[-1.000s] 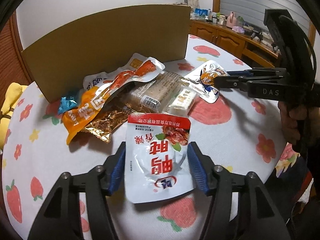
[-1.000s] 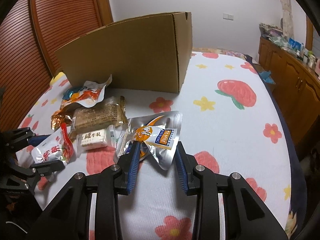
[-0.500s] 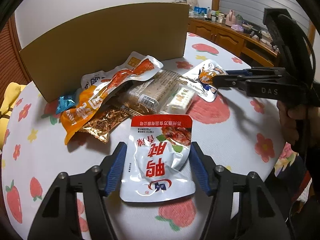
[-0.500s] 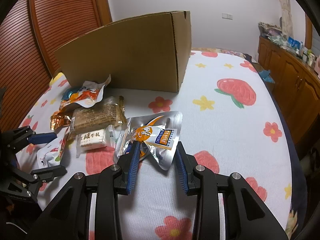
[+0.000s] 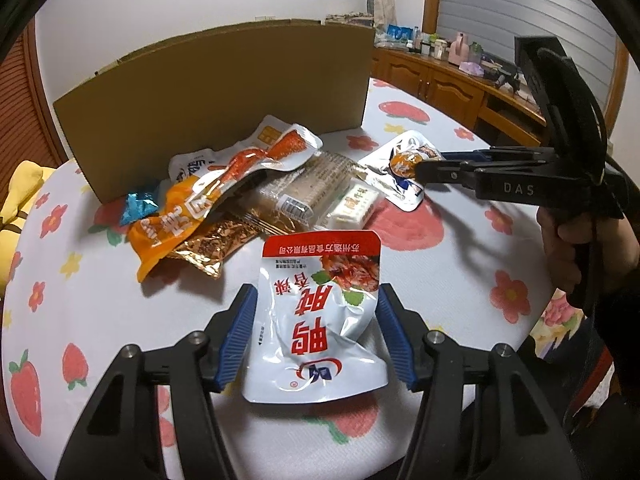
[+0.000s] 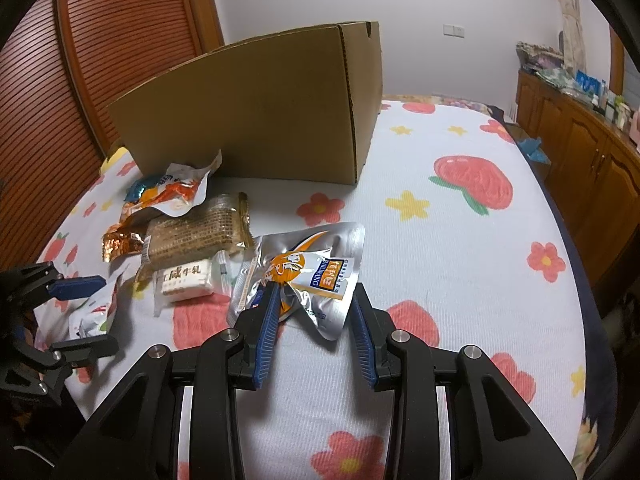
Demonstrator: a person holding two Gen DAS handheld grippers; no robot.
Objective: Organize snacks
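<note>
A white and red snack pouch [image 5: 320,312] lies on the cloth between the open fingers of my left gripper [image 5: 316,336]; the pads stand beside it without pinching. My right gripper [image 6: 316,328] is open around a silver and orange pouch [image 6: 308,268], which also shows in the left wrist view [image 5: 404,168]. A pile of snacks lies in front of the cardboard box [image 5: 216,104]: an orange packet [image 5: 180,216], a gold wrapper [image 5: 216,244], a clear cracker pack [image 5: 308,192] and a small white bar [image 5: 356,204].
The table wears a white cloth [image 6: 460,280] with strawberries and flowers. The box [image 6: 260,112] stands upright at the back. Wooden cabinets [image 6: 592,160] stand to the right and a slatted wooden door [image 6: 100,40] to the left.
My left gripper has drawn back a little, so the white and red pouch lies further forward between its fingers. The right gripper and silver pouch have barely moved.
</note>
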